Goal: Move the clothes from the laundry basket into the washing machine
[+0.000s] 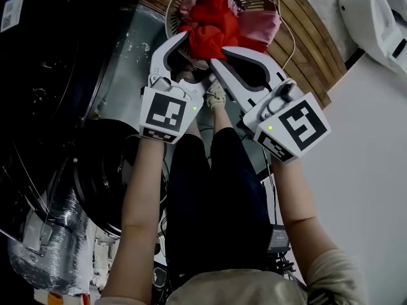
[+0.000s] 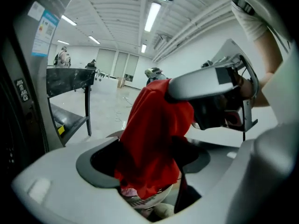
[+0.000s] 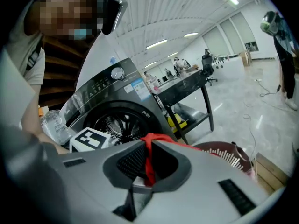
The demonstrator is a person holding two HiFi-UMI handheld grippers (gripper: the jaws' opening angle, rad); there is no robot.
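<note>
Right gripper (image 3: 147, 144) tight around red garment (image 1: 213, 21)

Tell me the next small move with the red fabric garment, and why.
Probably swing the right gripper with the red fabric garment across to the open drum of the dark front-loading washing machine. Its jaws pinch a fold of the cloth above the round slatted laundry basket, while the left gripper stands open around the cloth without pressing it, so nothing else seems to hold it.

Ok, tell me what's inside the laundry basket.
A pink garment shows in the laundry basket; the red garment hanging over it covers the rest.
</note>
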